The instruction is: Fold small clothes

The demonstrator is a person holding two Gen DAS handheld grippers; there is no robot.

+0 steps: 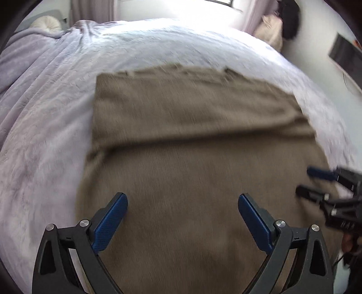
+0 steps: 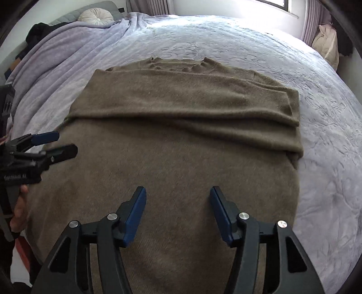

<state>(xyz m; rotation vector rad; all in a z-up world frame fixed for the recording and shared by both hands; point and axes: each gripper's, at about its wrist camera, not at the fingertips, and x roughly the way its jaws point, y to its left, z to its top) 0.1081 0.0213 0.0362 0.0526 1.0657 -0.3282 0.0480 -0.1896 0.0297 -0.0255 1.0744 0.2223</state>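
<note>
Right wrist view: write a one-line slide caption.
Open right tongs hover over a brown sweater partly folded on a lavender bedspread, left tongs alongside.

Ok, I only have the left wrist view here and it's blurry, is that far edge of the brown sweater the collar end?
Observer: Yes. The right wrist view shows the neckline at the far edge of the brown sweater, lying on the bedspread.
Operator: And is the right gripper holding any of it?
Observer: No. The right gripper has its jaws apart over the sweater, with nothing between the pads.
Operator: What's at the head of the bed, on my left?
Observer: A dark garment lies beside the round cushion, which your view cuts off.
</note>
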